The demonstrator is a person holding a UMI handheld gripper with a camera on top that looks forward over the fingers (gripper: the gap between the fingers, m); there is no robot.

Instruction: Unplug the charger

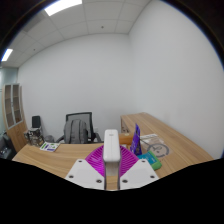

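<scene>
White and upright, the charger (110,147) stands low in the frame's centre with both fingers of our gripper (111,166) pressed on it, magenta pads (95,160) against its sides. Beyond it we see the wooden desk (60,158) running left to a dark office chair (78,128). Bare wall and ceiling fill the upper frame, leaving open room above.

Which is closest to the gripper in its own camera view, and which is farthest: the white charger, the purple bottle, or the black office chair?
1. White charger: right between the fingers of the gripper, nearest.
2. Purple bottle: on the desk, just beyond the right finger.
3. Black office chair: behind the desk near the back wall, farthest.
</scene>
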